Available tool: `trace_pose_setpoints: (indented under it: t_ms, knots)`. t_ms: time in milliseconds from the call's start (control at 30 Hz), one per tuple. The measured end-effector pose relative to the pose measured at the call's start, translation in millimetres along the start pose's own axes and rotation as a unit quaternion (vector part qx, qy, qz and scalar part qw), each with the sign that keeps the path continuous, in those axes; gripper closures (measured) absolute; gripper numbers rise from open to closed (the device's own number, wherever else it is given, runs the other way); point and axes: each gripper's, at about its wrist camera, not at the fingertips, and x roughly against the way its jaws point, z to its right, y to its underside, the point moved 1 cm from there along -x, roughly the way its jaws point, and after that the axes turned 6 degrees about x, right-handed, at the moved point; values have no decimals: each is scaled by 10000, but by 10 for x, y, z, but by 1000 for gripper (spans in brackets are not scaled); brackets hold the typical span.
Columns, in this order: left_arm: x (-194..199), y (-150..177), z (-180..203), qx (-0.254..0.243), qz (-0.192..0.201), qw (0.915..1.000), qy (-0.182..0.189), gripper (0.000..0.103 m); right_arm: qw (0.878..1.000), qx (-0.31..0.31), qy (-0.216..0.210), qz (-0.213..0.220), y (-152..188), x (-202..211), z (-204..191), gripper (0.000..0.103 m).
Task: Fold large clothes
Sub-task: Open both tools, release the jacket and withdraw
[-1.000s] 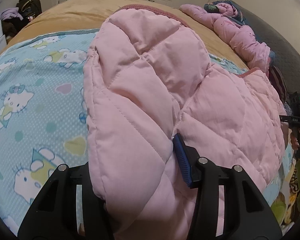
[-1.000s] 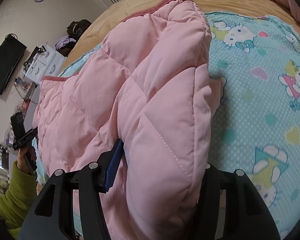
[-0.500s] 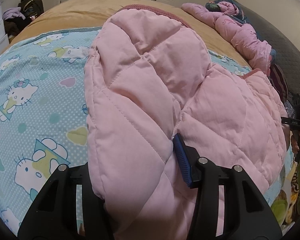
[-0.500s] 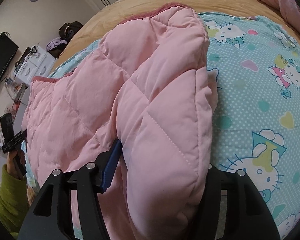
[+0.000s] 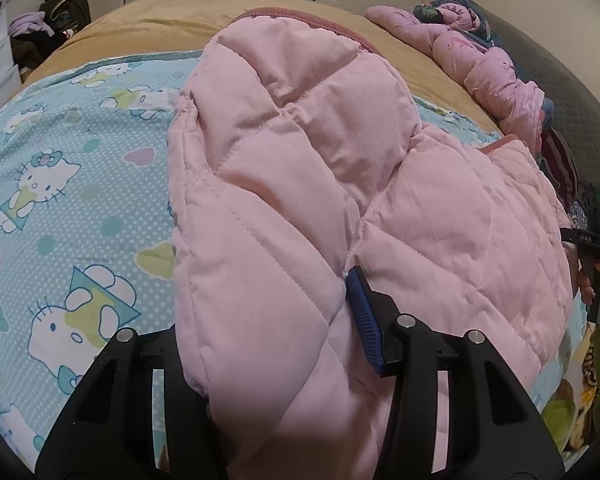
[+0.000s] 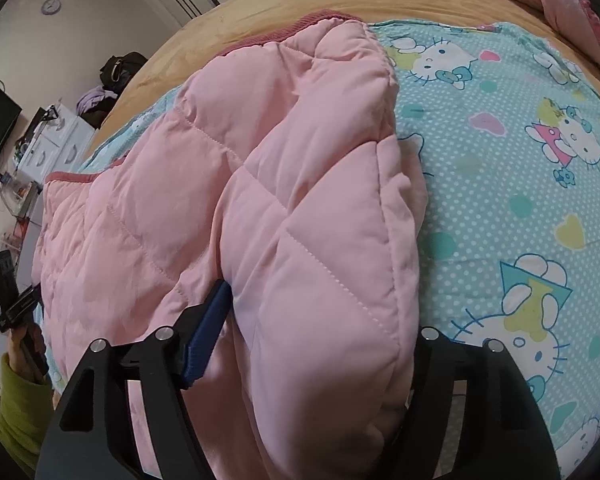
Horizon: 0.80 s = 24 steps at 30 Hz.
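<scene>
A puffy pink quilted jacket (image 5: pixel 340 184) lies on a bed, partly folded over itself, with a darker pink ribbed hem at the far end. My left gripper (image 5: pixel 268 344) is shut on a thick fold of the jacket's near edge; its blue pad (image 5: pixel 364 320) presses the right side of the fold, the left finger is hidden by fabric. In the right wrist view the same jacket (image 6: pixel 260 184) fills the middle. My right gripper (image 6: pixel 312 344) is shut on another thick fold, its blue pad (image 6: pixel 208 328) on the left of the fold.
The bed has a light blue Hello Kitty sheet (image 5: pixel 60 208) (image 6: pixel 520 200) over a tan blanket (image 5: pixel 140 32). A second pink garment (image 5: pixel 480 68) lies at the far right by a dark headboard. A white dresser (image 6: pixel 52 148) stands beside the bed.
Both grippers keep their grip on the jacket folds. The views have shifted slightly, so more of the blue sheet shows beside the jacket.
</scene>
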Motion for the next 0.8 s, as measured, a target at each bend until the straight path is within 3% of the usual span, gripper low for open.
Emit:
trace_pose_setpoints:
  t_ms: [200,267,333,467,600,800]
  knots:
    - [-15,-11,-13,108,-36,9999,-7,58,9996,-136,223,55,21,4,59,18]
    - [-14,-20,-12,133,-36,9999,-42,50,9987,-177,456,137,37,39,64,7]
    - [6,-20,-18,188,-25,9998,-64,33,9973,-205,619,326,55,120,35,5]
    - [148,-7,-54,301,63,9994,-136,11,9888,-31,863,1215,150,554,-217,4]
    - [489,23,27,260,415,9982,-341,9,9726,529,1061,1999,362,1023,-685,4]
    - [1151,185,338,85,1378,9883,-646,9,9538,898,789,2756,828,1521,-1244,4]
